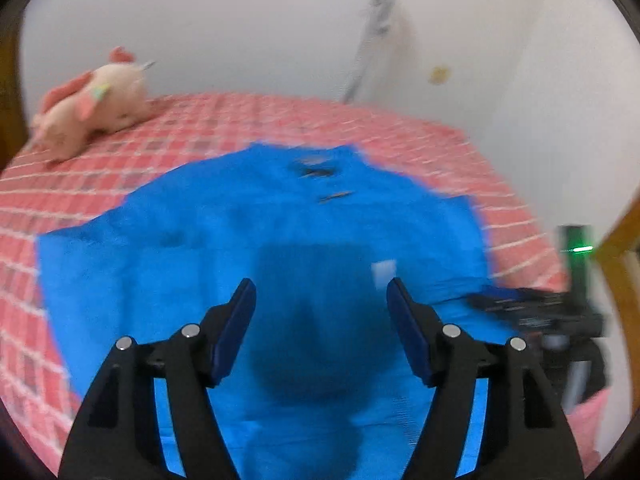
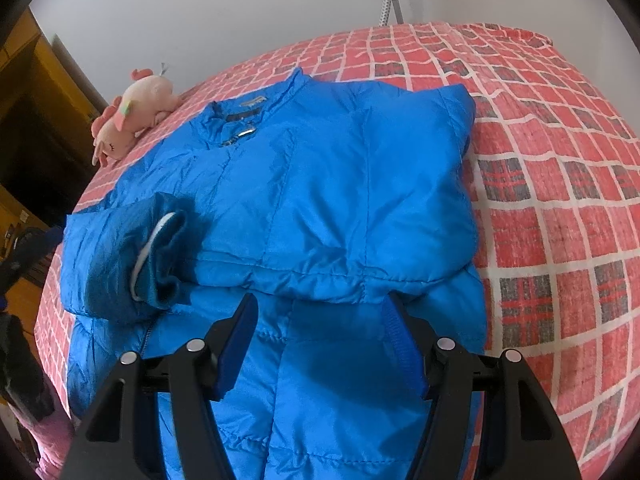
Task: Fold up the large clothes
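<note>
Left gripper: the left gripper (image 1: 321, 294) hangs over the jacket (image 1: 260, 248) with its jaws spread wide, nothing between the pads; the picture is smeared with blur.
Right gripper: the right gripper (image 2: 320, 312) has its jaws parted too, tips low over the blue fabric just below a folded edge; whether the pads touch the cloth I cannot tell.
Jacket: bright blue and quilted, flat on the bed (image 2: 560, 208) straight ahead of both tools, collar at the far end.
Sleeve: a sleeve (image 2: 132, 256) is folded across the body, ahead-left of the right gripper, its darker cuff (image 2: 168, 248) showing a white lining.
Bedcover: red check, spreading out beyond the jacket on every side.
Plush toy: a pink plush toy (image 2: 128, 120) lies far ahead-left, near the collar, against the wall.
</note>
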Demonstrator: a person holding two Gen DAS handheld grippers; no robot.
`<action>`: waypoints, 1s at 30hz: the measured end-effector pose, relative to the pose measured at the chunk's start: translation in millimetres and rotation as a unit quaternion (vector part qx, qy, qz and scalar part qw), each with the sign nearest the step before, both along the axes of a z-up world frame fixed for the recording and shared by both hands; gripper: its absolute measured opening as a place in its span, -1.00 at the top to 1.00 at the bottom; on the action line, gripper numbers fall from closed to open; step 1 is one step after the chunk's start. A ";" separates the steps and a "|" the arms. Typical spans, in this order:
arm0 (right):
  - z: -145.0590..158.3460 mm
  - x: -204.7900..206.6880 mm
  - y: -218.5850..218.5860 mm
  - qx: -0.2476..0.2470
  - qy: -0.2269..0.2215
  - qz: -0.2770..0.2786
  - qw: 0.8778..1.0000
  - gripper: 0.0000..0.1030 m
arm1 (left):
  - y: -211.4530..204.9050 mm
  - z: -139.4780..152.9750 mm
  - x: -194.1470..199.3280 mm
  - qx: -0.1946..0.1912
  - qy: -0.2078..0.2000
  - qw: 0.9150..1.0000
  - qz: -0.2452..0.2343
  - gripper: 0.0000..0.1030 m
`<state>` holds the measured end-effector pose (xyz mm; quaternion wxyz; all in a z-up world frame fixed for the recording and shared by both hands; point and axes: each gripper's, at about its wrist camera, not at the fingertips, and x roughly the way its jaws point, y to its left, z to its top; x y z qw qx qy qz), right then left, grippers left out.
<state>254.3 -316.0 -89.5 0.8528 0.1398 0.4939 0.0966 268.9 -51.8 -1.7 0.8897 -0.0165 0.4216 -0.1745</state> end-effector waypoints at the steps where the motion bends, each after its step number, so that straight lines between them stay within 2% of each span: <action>1: -0.7 0.2 0.6 -0.001 0.000 0.000 1.000 -0.26 | 5.1 -11.3 8.0 0.025 0.012 0.999 0.022 -0.30; 3: -1.7 0.2 1.9 -0.005 0.001 0.000 1.000 -0.26 | 12.3 -38.2 25.5 0.051 0.048 0.997 0.039 -0.27; 5: -2.5 0.2 2.7 -0.007 0.001 0.000 1.000 -0.26 | 16.4 -64.8 41.0 0.043 0.085 0.995 0.041 -0.28; 7: -2.0 0.1 2.9 -0.008 -0.001 0.000 1.000 -0.26 | 15.5 -68.8 44.7 0.049 0.079 0.995 0.036 -0.28; 9: 3.6 -2.3 3.0 -0.011 -0.013 -0.002 1.000 -0.26 | 13.6 -64.6 41.2 0.051 0.071 0.996 0.036 -0.28; 12: 20.0 -6.9 9.1 -0.005 -0.038 0.009 0.999 -0.30 | 14.9 -53.9 37.1 0.031 0.067 0.997 0.038 -0.28; 14: 27.8 -5.3 18.1 0.019 -0.039 0.029 0.999 -0.50 | 17.7 -42.5 33.9 0.013 0.057 0.998 0.037 -0.28; 20: 25.5 28.6 71.0 0.090 0.020 0.111 0.989 -0.66 | 35.0 -20.9 30.2 0.010 0.016 0.997 0.069 -0.30; 23: 17.8 42.9 99.3 0.076 0.041 0.135 0.987 -0.68 | 50.0 -17.4 33.5 0.013 0.008 0.995 0.096 -0.30; 26: 8.5 54.5 122.5 0.059 0.054 0.150 0.985 -0.69 | 59.8 -15.0 37.1 -0.001 0.009 0.994 0.105 -0.30; 27: 6.9 57.0 128.3 0.048 0.052 0.150 0.986 -0.66 | 62.0 -14.3 37.3 -0.003 0.009 0.994 0.107 -0.30; 28: 6.6 56.4 130.8 0.039 0.049 0.148 0.987 -0.49 | 62.7 -13.9 38.7 -0.004 0.008 0.994 0.108 -0.30; 29: 5.5 57.4 132.9 0.027 0.041 0.147 0.988 -0.10 | 63.6 -13.5 39.4 -0.004 0.007 0.994 0.110 -0.30; 30: 5.1 57.1 132.6 0.029 0.036 0.149 0.988 0.05 | 64.3 -13.6 39.9 -0.004 0.007 0.994 0.111 -0.30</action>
